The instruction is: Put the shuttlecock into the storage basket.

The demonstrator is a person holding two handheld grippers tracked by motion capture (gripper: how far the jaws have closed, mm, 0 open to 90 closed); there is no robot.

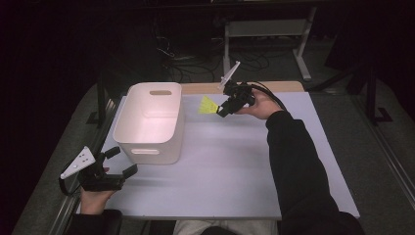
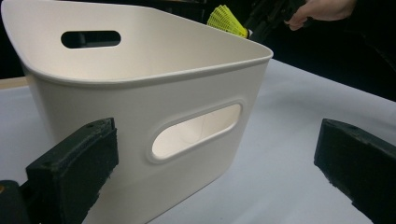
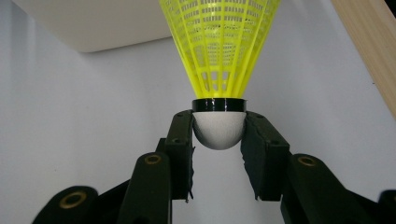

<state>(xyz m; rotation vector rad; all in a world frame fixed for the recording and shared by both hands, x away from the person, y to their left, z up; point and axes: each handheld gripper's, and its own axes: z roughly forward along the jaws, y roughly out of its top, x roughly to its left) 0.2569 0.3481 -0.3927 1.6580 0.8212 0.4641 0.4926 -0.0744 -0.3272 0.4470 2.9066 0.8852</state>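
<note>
The left gripper rests low at the table's near-left corner, jaws spread wide beside the white bin. The right gripper, arm outstretched, clamps the yellow shuttlecock by its cork, aloft right of the bin.

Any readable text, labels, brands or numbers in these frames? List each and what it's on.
None: no readable text in the three views.
White bin: plain walls, no label.
Yellow shuttlecock: no print on skirt, black band or white cork.
Right tool and left tool: no markings legible.
</note>
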